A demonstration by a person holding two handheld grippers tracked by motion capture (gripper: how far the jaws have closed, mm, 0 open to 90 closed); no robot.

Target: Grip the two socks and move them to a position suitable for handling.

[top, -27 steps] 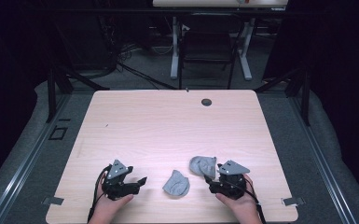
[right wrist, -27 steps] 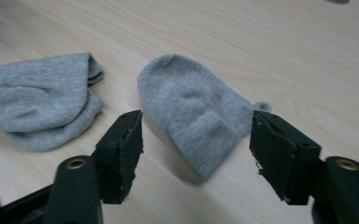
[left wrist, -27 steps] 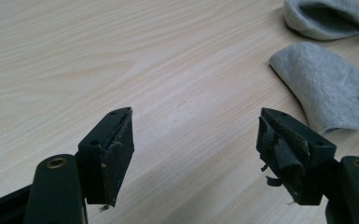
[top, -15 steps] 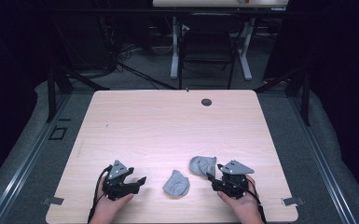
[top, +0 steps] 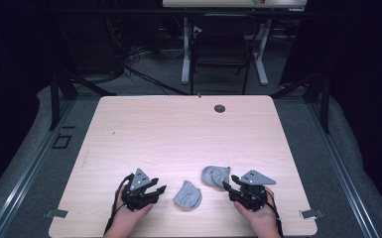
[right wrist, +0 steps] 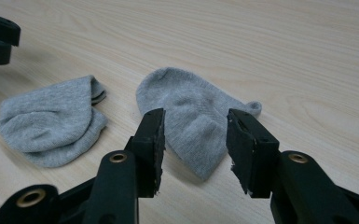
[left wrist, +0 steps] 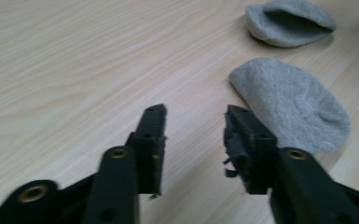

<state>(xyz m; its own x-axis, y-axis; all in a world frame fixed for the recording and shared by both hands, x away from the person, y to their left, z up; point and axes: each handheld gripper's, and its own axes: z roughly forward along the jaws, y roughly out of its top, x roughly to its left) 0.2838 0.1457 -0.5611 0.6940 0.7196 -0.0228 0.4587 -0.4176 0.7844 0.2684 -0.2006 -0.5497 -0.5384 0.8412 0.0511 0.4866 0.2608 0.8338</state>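
Right gripper [top: 230, 185] drew back slightly from sock [top: 215, 175]; both grippers' jaws apart, empty.

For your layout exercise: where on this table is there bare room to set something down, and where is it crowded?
Free: the table from the round hole at the far edge down to the socks, and both side margins. Crowded: the near edge, where two grey socks lie between the left hand-held gripper and the right.

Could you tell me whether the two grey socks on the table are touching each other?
Apart. In the high view bare wood shows between the near sock and the far sock; the left gripper view shows the same gap.
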